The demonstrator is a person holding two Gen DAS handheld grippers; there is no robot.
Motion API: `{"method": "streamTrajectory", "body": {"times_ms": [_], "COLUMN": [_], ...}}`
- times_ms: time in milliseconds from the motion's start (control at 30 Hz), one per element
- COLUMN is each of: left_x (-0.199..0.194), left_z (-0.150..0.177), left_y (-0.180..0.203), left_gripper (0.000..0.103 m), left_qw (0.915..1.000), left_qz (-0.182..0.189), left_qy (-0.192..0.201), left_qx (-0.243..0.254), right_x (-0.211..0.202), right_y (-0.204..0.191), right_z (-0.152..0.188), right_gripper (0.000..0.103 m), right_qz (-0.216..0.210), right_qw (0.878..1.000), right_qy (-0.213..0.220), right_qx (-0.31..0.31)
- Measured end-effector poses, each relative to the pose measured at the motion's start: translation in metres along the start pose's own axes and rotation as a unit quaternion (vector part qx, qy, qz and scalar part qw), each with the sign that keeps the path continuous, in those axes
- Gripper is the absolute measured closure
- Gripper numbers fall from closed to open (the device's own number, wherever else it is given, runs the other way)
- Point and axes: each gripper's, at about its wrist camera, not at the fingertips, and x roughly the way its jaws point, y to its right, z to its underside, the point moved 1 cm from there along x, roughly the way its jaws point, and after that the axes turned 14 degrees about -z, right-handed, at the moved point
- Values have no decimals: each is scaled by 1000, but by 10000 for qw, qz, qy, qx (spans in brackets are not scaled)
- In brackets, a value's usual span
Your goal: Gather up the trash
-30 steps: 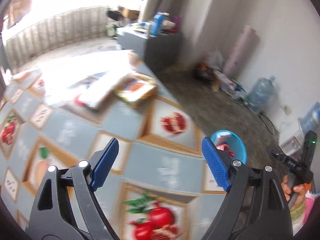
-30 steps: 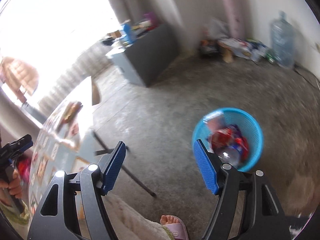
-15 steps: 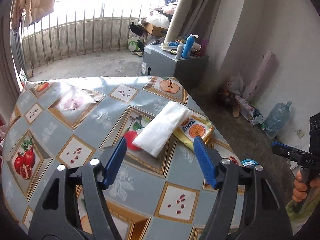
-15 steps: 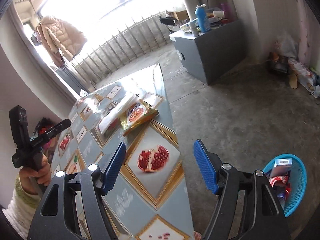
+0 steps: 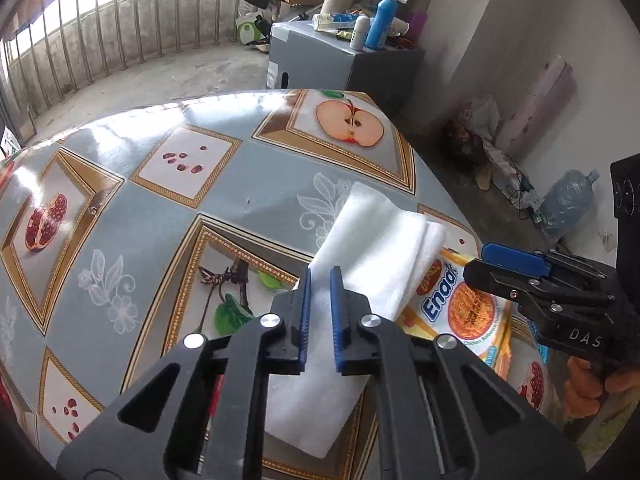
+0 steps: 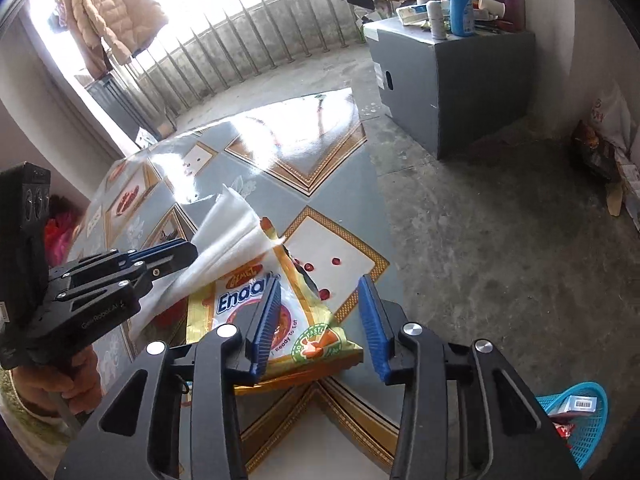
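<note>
A white folded tissue (image 5: 372, 248) lies on the fruit-print table (image 5: 160, 208), partly over a yellow Enaak snack packet (image 5: 464, 312). My left gripper (image 5: 319, 312) is shut on the tissue's near part; in the right wrist view (image 6: 176, 258) it lifts the tissue (image 6: 228, 236) off the table. My right gripper (image 6: 318, 320) is open, its blue pads either side of the packet's (image 6: 296, 320) near corner. It also shows in the left wrist view (image 5: 504, 268), over the packet.
A blue trash basket (image 6: 580, 416) with wrappers stands on the concrete floor right of the table. A grey cabinet (image 6: 452, 80) with bottles stands behind. A water jug (image 5: 568, 204) and clutter line the wall. Balcony railing (image 5: 100, 32) is at the back.
Both grippers moved from the basket side to the table. The left gripper closed on the tissue. The right gripper came down around the snack packet, narrowing somewhat.
</note>
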Motion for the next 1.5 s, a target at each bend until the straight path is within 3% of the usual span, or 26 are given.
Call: {"method": "streamTrajectory", "body": {"times_ms": [100, 233, 500, 733, 867, 1033, 1133, 1200, 1333, 1500], "left_x": [-6, -20, -77, -144, -165, -178, -197, -208, -212, -192], "left_z": [6, 24, 104, 205, 237, 242, 245, 248, 257, 262], "left_y": [4, 10, 29, 40, 40, 26, 24, 23, 40, 56], "left_gripper": [99, 101, 101, 101, 101, 100, 99, 99, 99, 99], "left_qw": [9999, 9991, 9968, 9972, 9984, 9982, 9978, 9971, 9965, 9972], "left_qz": [4, -65, 51, 294, 334, 447, 544, 649, 807, 720], "left_qy": [-29, -64, -198, -269, -277, -269, -8, 117, 206, -84], "left_qx": [167, 404, 779, 631, 352, -301, -376, -370, -39, 197], "right_x": [0, 2, -38, -96, -118, -150, -180, -197, -209, -183], "right_y": [-7, -21, -48, -73, -76, -51, -35, -30, -28, -43], "right_z": [2, 16, 96, 200, 239, 250, 254, 262, 286, 305], "right_gripper": [85, 94, 95, 95, 95, 94, 77, 68, 65, 64], "right_qz": [-201, -227, -428, -434, -701, -1330, -1371, -1293, -1440, -1558], "right_qw": [9998, 9989, 9973, 9976, 9969, 9871, 9837, 9837, 9787, 9744], "right_qy": [-50, -242, -487, -480, -360, -85, 135, 224, 95, -270], "right_qx": [-81, -316, -332, -249, 61, 888, 1154, 1226, 1457, 1600]}}
